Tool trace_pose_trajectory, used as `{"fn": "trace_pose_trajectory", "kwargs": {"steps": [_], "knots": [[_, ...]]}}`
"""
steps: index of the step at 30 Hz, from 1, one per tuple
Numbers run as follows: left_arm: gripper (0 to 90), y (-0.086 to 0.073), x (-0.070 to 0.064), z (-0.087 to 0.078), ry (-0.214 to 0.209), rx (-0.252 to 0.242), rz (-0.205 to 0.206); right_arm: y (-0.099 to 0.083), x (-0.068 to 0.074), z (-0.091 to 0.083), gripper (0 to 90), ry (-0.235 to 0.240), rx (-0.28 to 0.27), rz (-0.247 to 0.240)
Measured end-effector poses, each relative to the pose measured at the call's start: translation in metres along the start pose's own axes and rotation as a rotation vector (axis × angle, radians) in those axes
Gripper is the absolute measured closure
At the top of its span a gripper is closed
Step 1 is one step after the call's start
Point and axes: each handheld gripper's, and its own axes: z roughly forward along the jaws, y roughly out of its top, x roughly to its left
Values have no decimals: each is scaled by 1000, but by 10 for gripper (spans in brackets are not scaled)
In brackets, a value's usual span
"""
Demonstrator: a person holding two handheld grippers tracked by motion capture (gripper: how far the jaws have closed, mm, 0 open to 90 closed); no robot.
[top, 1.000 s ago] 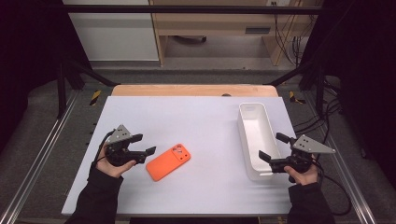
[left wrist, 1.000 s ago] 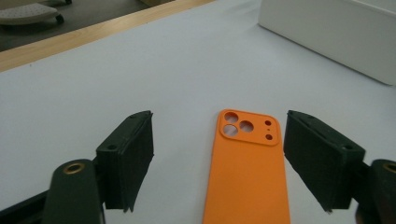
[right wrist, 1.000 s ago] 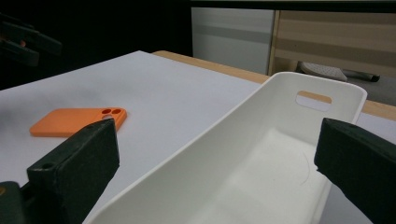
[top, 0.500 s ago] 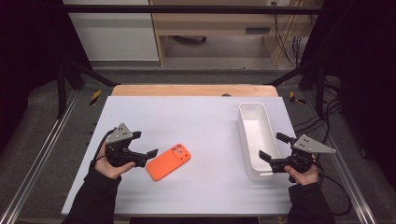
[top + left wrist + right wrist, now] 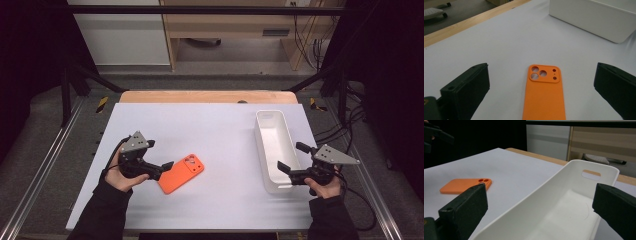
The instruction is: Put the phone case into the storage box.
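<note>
Both grippers gape: left gripper (image 5: 162, 169) straddling the orange case (image 5: 544, 95), right gripper (image 5: 289, 160) seemingly around the bin's (image 5: 262, 150) rim.

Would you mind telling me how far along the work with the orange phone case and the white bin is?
Nothing looks done: the orange silicone phone case lies flat on the table, and the white plastic bin is empty. The open left gripper straddles it; the open right gripper waits at the bin. Gripping and any placing remain.

An orange phone case (image 5: 182, 173) lies flat, left of a long white bin (image 5: 274, 150).
</note>
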Motion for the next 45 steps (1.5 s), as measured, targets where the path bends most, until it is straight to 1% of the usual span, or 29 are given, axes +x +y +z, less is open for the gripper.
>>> {"fn": "trace_pose_trajectory", "kwargs": {"steps": [4,9,11,12,13,16,18,28,35,39,45], "knots": [[0,3,-2,4,-4,8,7,0,0,0,4,2,1,-2],[0,8,-3,10,-14,31,16,1,1,-1,4,1,-4,-1],[0,10,-3,14,-17,39,18,1,0,-1,4,0,-6,0],[0,11,-4,20,-24,52,16,1,0,-1,5,-1,-5,0],[0,11,-4,20,-24,52,16,1,0,-1,5,-1,-5,0],[0,11,-4,27,-26,76,20,1,0,-1,4,0,-6,0],[0,10,-4,32,-23,94,21,1,0,-1,5,0,-6,-1],[0,0,-3,46,-34,132,5,1,1,-1,4,0,-4,0],[0,-10,0,57,-41,181,-4,1,0,-1,4,0,-5,-1],[0,-13,-1,62,-46,206,3,1,0,-1,4,0,-3,-1],[0,-14,-2,65,-51,214,2,0,0,0,4,0,-2,-4]]}}
